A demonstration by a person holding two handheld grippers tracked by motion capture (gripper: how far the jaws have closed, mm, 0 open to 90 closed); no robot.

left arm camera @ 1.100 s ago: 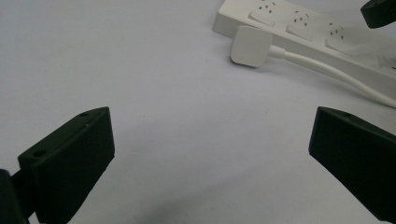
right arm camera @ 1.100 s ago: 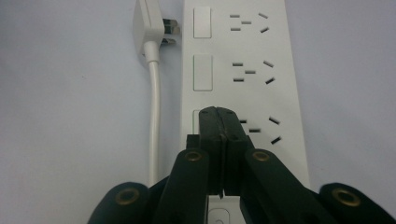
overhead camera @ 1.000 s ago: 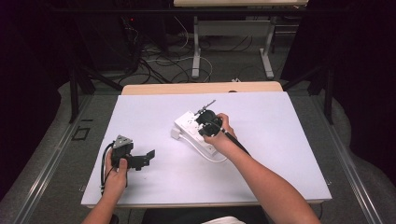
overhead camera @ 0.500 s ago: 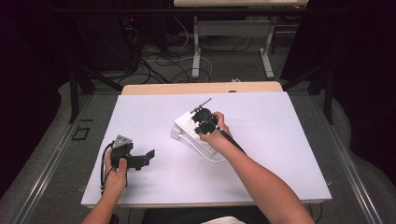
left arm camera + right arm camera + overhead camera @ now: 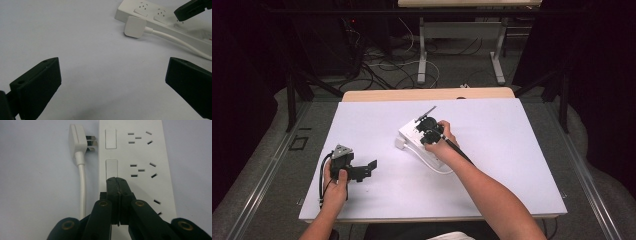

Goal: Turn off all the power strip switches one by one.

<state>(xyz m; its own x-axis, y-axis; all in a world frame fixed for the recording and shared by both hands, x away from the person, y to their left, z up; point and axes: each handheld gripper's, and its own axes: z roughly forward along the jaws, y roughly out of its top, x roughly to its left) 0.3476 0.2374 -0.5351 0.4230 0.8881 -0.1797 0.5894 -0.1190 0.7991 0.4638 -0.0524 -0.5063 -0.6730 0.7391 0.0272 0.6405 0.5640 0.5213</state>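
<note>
A white power strip (image 5: 140,152) lies on the white table (image 5: 512,165), near its middle (image 5: 408,136). Its own white plug (image 5: 77,143) lies unplugged beside it, prongs toward the strip, with the cable (image 5: 82,187) running back along it. My right gripper (image 5: 116,180) is shut with nothing between its jaws. Its tips sit at the near end of the strip's second rocker switch (image 5: 111,167); in the high view it (image 5: 426,131) is over the strip. My left gripper (image 5: 112,87) rests open and empty at the table's front left (image 5: 371,167), facing the strip (image 5: 150,15).
A wooden board (image 5: 427,94) edges the table's far side. Beyond it are desk legs (image 5: 422,50) and loose cables (image 5: 382,65) on the floor. Bare table top spreads to the right (image 5: 522,140) and along the front.
My right gripper has shifted slightly left over the power strip, still shut. The left gripper has not moved.
</note>
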